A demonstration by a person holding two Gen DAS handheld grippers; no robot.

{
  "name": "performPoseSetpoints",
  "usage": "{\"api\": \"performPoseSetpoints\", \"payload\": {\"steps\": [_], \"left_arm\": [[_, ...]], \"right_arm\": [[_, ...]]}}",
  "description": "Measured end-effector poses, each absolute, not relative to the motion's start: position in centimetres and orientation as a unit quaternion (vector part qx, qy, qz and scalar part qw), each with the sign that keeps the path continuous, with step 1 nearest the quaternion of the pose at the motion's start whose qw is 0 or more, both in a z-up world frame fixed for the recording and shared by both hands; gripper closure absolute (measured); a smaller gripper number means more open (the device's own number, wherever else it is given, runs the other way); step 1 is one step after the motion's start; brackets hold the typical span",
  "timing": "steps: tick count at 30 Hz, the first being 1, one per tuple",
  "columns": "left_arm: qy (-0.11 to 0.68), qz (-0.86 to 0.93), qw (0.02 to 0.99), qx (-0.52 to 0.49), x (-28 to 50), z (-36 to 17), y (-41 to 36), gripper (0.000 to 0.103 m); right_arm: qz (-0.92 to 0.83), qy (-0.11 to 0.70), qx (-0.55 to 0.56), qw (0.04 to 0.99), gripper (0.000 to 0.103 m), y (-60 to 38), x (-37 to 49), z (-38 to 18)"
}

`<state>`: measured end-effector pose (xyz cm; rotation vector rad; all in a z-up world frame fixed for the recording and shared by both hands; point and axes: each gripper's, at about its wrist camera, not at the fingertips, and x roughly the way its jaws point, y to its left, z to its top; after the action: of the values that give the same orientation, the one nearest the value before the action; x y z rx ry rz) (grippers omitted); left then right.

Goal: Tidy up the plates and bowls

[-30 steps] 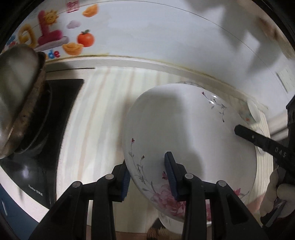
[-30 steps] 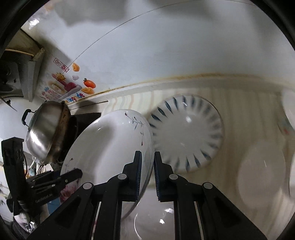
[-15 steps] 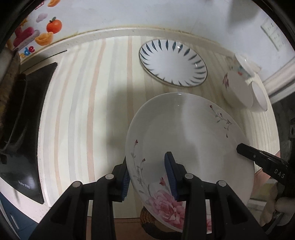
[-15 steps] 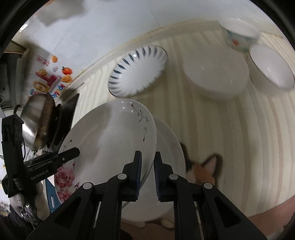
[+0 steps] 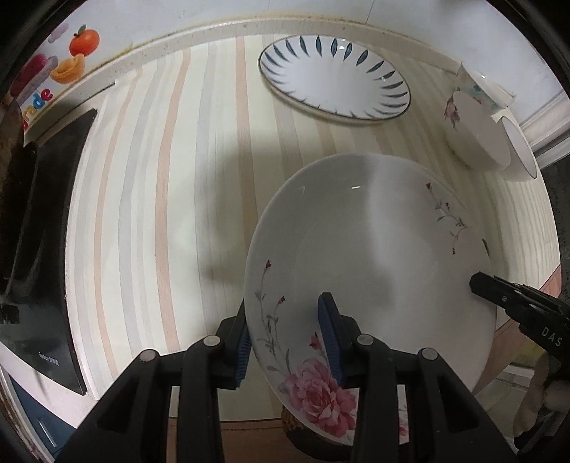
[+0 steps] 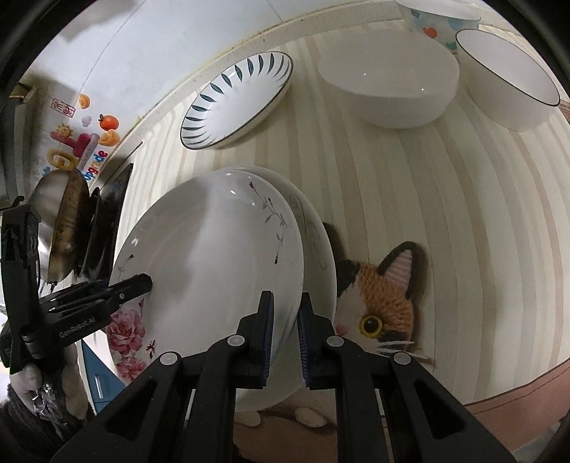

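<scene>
Both grippers are pinching the same floral plate [image 5: 370, 256] by opposite edges. The left gripper [image 5: 290, 347] is clamping its blue-padded jaws on the near rim beside the pink peony print, one jaw under the plate and one on its face. The right gripper [image 6: 285, 333] is gripping the rim at the far side from that peony, jaws closed narrowly around the edge. The plate is white and glossy, with a large pink bloom at one rim and thin grey sprigs with tiny red buds along the others; it is hanging tilted above the striped counter [image 5: 160, 213].

Only the right wrist view is showing a second plate [image 6: 317, 235] with grey swirls lying directly beneath the held one, just right of the jaws, resting on a knitted cat mat [image 6: 384, 295]. From the left wrist view the held plate is hiding that plate, and only a knitted scrap is peeking out beneath its rim.

Beyond the jaws, a blue-leaf plate [image 5: 335, 76] is sitting near the wall, making three plates. Further right, three bowls are standing close together: a plain white bowl [image 6: 388, 76], a dark-rimmed bowl [image 6: 509, 74] and a patterned bowl [image 6: 433, 16] behind them. To the left of the jaws, a steel pan [image 6: 66, 217] is resting on the black stove [image 5: 39, 228].
</scene>
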<state>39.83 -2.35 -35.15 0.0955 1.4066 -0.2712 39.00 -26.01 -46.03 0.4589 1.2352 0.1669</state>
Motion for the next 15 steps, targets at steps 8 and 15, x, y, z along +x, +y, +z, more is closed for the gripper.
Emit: {"api": "performPoseSetpoints", "payload": {"steps": [8, 15], "left_arm": [[0.647, -0.121, 0.750, 0.064, 39.1, -35.6, -3.0, 0.071], [0.645, -0.121, 0.751, 0.067, 38.5, -35.6, -3.6, 0.071]], "right_arm": [[0.067, 0.584, 0.204, 0.782, 0.088, -26.0, 39.3, -46.3], [0.061, 0.583, 0.203, 0.784, 0.088, -26.3, 39.5, -45.8]]}}
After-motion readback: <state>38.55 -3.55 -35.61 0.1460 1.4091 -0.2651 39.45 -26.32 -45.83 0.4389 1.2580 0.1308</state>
